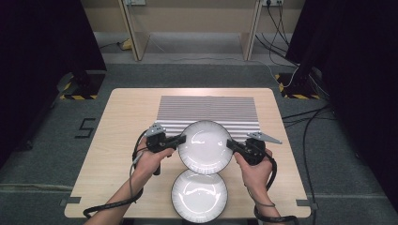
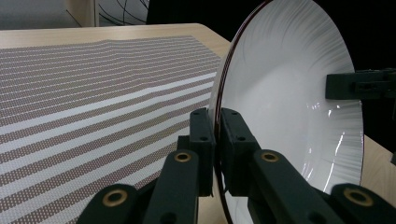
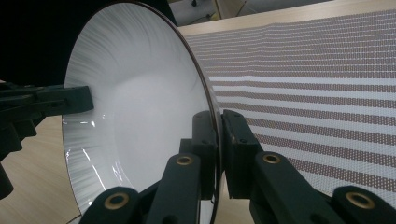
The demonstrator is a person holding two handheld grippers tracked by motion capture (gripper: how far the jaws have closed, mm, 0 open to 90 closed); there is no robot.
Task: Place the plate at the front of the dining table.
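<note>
left gripper (image 1: 182, 139) clamping the upper plate (image 1: 205, 146) at its left rim | right gripper (image 1: 230, 143) pinching its right rim | plate overlapping striped mat (image 1: 206, 108) edge | second plate (image 1: 199, 195) lying just beside, nearer the person | table (image 1: 126, 117) sides lying free

two plates (image 1: 205, 146), one striped mat (image 1: 208, 108), two grippers (image 1: 180, 139)

Lab: hazard-taped stands (image 1: 79, 96), floor cables (image 1: 300, 117), bare table (image 1: 131, 108).

Right hand-held gripper (image 3: 218, 154) clamped on the rim of a white plate (image 3: 135, 107); left hand-held gripper (image 3: 86, 100) grips the opposite rim. Striped placemat (image 3: 317, 93) lies on the wooden surface (image 3: 32, 186).
</note>
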